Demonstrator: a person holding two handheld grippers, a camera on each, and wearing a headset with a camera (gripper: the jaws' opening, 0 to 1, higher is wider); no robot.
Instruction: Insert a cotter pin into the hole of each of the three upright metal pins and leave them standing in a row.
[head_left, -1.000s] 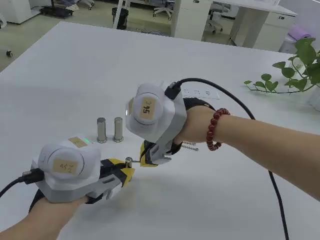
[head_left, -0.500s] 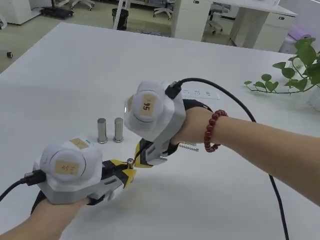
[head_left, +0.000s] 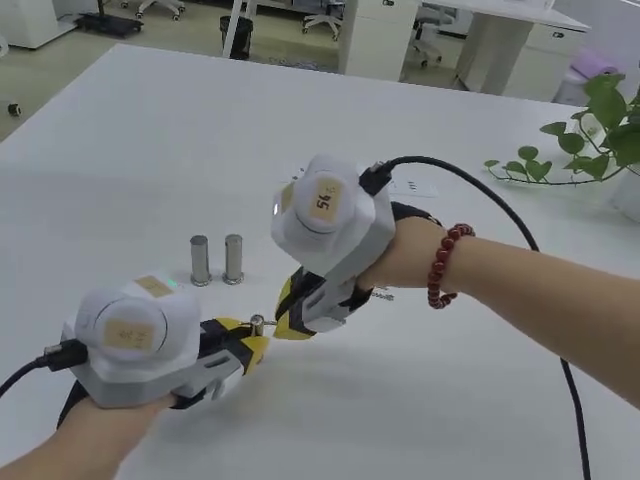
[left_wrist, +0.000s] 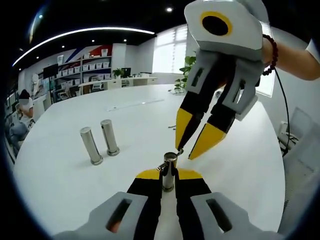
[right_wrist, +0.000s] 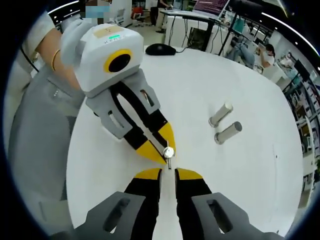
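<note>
The white workbench (head_left: 140, 140) lay under both my tongs. My right gripper (head_left: 288, 326) came in from the right with its tips angled down toward my left gripper (head_left: 252, 343), so the two almost met tip to tip. Beyond them the two standing pins (head_left: 200, 260) (head_left: 233, 258) were upright side by side, near each other but not touching, apart from the tongs. My left jaws were clamped on the third pin (left_wrist: 169, 172), holding it upright with its head above the yellow tips. My right jaws were pinched nearly together on the cotter pin (right_wrist: 169, 162). It ran into the hole in that pin's head, and a short end showed on the other side.
</note>
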